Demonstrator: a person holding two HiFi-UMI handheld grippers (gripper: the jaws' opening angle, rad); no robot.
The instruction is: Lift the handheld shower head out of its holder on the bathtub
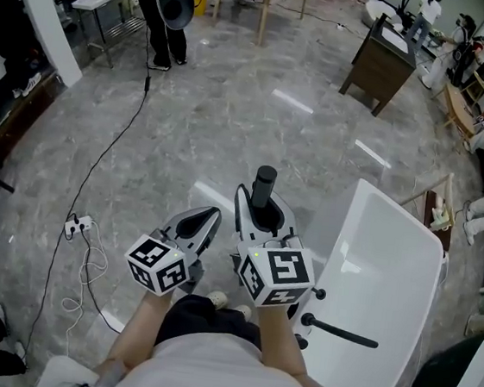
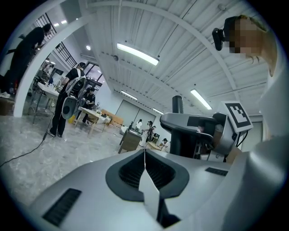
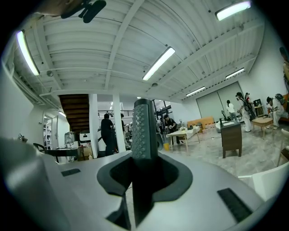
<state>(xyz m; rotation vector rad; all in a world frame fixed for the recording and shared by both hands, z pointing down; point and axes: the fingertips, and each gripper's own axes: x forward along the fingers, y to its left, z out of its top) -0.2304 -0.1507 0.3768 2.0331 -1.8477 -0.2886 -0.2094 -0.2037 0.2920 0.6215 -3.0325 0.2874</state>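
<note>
Dark, studded shower head stands upright, long axis vertical, clamped in R gripper jaws, clear of white bathtub on its right. L gripper jaws together, empty, alongside.

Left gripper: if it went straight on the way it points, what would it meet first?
Nothing nearby: the left gripper faces open grey floor. Far off, the dark wooden cabinet lies roughly in line, though depth is unclear.
</note>
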